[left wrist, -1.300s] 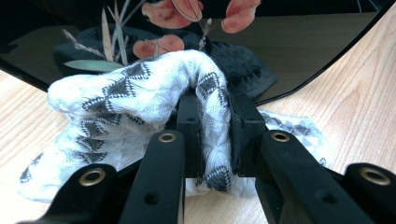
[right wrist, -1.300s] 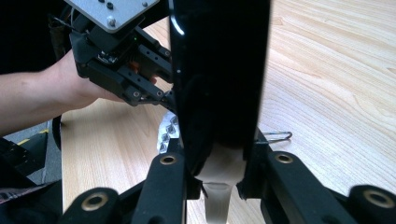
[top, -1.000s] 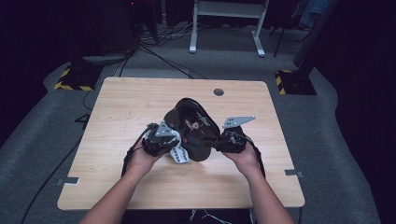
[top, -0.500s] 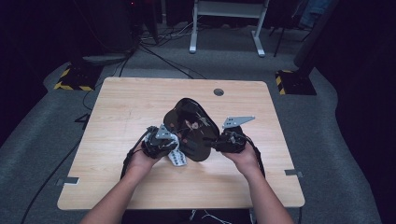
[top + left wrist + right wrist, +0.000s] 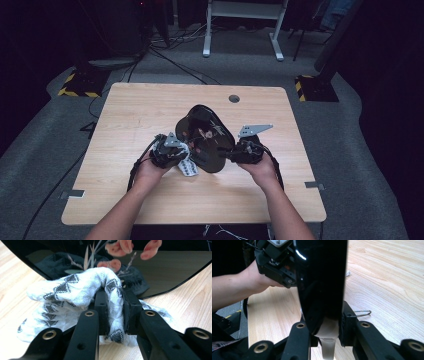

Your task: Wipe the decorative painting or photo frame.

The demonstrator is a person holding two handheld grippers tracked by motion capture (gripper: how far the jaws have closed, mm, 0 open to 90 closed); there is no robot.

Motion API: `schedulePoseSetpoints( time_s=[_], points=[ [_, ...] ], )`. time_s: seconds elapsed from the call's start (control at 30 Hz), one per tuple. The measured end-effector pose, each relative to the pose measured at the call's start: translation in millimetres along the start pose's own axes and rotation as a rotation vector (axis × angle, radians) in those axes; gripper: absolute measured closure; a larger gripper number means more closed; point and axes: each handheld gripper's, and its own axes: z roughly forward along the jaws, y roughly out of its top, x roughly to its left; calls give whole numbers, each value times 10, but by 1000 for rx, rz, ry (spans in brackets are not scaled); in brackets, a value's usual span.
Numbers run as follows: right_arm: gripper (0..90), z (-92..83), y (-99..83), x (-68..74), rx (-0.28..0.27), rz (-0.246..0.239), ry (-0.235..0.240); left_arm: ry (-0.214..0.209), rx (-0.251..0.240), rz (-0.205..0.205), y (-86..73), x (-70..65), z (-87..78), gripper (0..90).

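While we hold:
Left gripper (image 5: 113,315): clamped on patterned cloth (image 5: 75,293).
Right gripper (image 5: 324,327): clamped on black plate's (image 5: 207,135) right rim.

The table (image 5: 150,115) was viewed from above at the person's side, facing forward and down, with the floor seen beyond it at the top of the frame. The left gripper view was taken very close along its jaws, toward a black plate (image 5: 160,267). The right gripper view was taken equally close, edge-on to that plate (image 5: 322,277). Plate and tabletop were shared by all three views.
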Motion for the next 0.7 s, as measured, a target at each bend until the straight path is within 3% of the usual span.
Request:
schedulePoseSetpoints(
  time_s=[0.1, 0.3, 0.37, 0.7],
  points=[
    [752, -1, 0, 0, 1, -2, 0, 5, -11, 2, 52, 9, -57, 773],
    [752, -6, -4, -8, 2, 5, 2, 57, -47, 23, 238, 83, -261, 773],
    [752, -5, -4, -7, 2, 4, 2, 61, -53, 11, 245, 118, -281, 773],
    [748, 0, 2, -1, 1, 6, -3, 43, 3, -22, 87, 173, -96, 774]
  ],
)
